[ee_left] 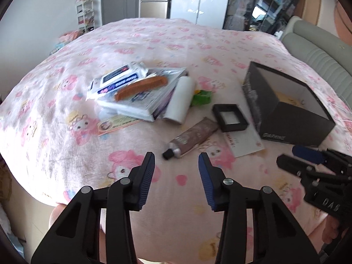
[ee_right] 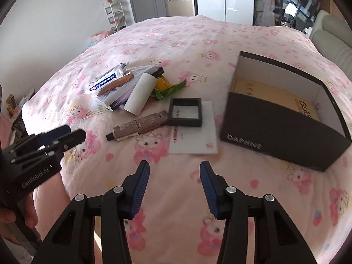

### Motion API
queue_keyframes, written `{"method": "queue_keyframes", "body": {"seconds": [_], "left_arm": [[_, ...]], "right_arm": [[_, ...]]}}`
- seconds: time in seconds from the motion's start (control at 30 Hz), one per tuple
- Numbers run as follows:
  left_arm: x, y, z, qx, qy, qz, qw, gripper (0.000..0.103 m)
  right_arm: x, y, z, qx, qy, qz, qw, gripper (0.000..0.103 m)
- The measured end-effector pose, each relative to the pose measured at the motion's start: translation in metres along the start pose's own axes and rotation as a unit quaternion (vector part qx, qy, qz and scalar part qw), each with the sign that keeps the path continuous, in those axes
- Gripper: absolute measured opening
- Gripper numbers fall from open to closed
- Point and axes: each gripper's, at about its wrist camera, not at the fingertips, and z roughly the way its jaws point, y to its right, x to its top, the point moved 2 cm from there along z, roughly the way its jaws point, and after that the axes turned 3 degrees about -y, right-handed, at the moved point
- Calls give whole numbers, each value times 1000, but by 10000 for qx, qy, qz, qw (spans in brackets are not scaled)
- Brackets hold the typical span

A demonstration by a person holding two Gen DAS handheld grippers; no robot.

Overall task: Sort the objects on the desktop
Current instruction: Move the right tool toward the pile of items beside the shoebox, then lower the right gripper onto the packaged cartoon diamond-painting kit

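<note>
A pink cartoon-print bed [ee_right: 198,44] carries an open black shoebox [ee_right: 283,129] at right, a clutter pile [ee_left: 134,92] at left, and a brown tube [ee_right: 138,126] between, cap toward the near-left. Both tools, left [ee_left: 176,167] and right [ee_right: 175,177], hover released, empty.

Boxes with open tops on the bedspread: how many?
2: the large black box at right, and the small black square tray just left of it, on the white paper. Clutter could hide others.
</note>
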Motion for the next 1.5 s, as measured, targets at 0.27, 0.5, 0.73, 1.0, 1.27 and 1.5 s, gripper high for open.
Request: {"method": "queue_keyframes", "body": {"seconds": [0.27, 0.5, 0.73, 1.0, 1.27, 1.5], "left_arm": [[14, -46, 46, 110, -272, -506, 9983, 42], [36, -73, 75, -21, -275, -1011, 9945, 42], [52, -112, 80, 302, -134, -1385, 9898, 42], [57, -139, 102, 248, -270, -1693, 9849, 42], [53, -136, 113, 179, -372, -1607, 9861, 41], [54, -128, 116, 284, -354, -1493, 9877, 42]], "right_arm": [[40, -20, 52, 220, -143, 104, 9996, 44], [63, -36, 84, 335, -267, 132, 9990, 44], [97, -76, 115, 993, -502, 163, 9937, 44], [109, -115, 150, 1107, -808, 23, 9906, 44], [108, -124, 169, 1055, -809, 253, 9908, 39], [109, -113, 154, 993, -515, 385, 9930, 26]]}}
